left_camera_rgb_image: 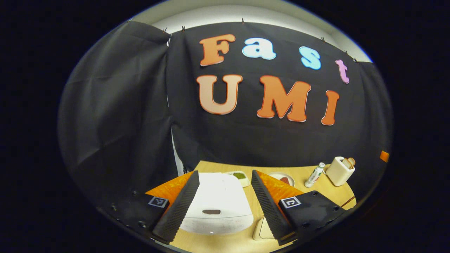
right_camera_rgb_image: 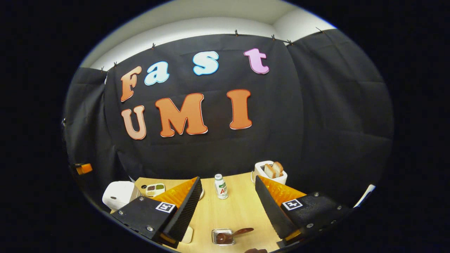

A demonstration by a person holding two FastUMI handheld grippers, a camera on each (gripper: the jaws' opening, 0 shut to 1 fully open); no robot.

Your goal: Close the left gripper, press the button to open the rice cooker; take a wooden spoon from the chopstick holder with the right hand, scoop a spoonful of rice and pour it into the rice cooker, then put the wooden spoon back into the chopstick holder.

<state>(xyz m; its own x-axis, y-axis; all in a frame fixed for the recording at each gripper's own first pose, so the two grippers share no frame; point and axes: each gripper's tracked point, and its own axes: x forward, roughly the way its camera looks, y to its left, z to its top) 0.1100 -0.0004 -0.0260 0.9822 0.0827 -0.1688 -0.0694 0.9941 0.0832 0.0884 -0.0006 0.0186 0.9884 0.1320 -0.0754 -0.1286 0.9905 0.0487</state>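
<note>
The white rice cooker (left_camera_rgb_image: pixel 218 205) stands with its lid down on the wooden table, directly in front of my left gripper (left_camera_rgb_image: pixel 225 173). That gripper is open, its fingers spread to either side of the cooker without touching it. A dark oval mark (left_camera_rgb_image: pixel 211 212) sits on the cooker's near face. The cooker (right_camera_rgb_image: pixel 117 195) also appears at the far left of the right gripper view. My right gripper (right_camera_rgb_image: pixel 228 179) is open and holds nothing. Below it, near the table's front edge, a brown wooden spoon (right_camera_rgb_image: pixel 242 231) rests in a small holder (right_camera_rgb_image: pixel 222 237).
A white toaster (right_camera_rgb_image: pixel 270 172) with bread stands at the back right, and a small white bottle (right_camera_rgb_image: pixel 220 186) is at mid-table. A sectioned condiment dish (right_camera_rgb_image: pixel 154 189) lies beside the cooker. A pale rounded container (left_camera_rgb_image: pixel 262 230) sits right of the cooker. A plate (left_camera_rgb_image: pixel 281 178) lies farther back.
</note>
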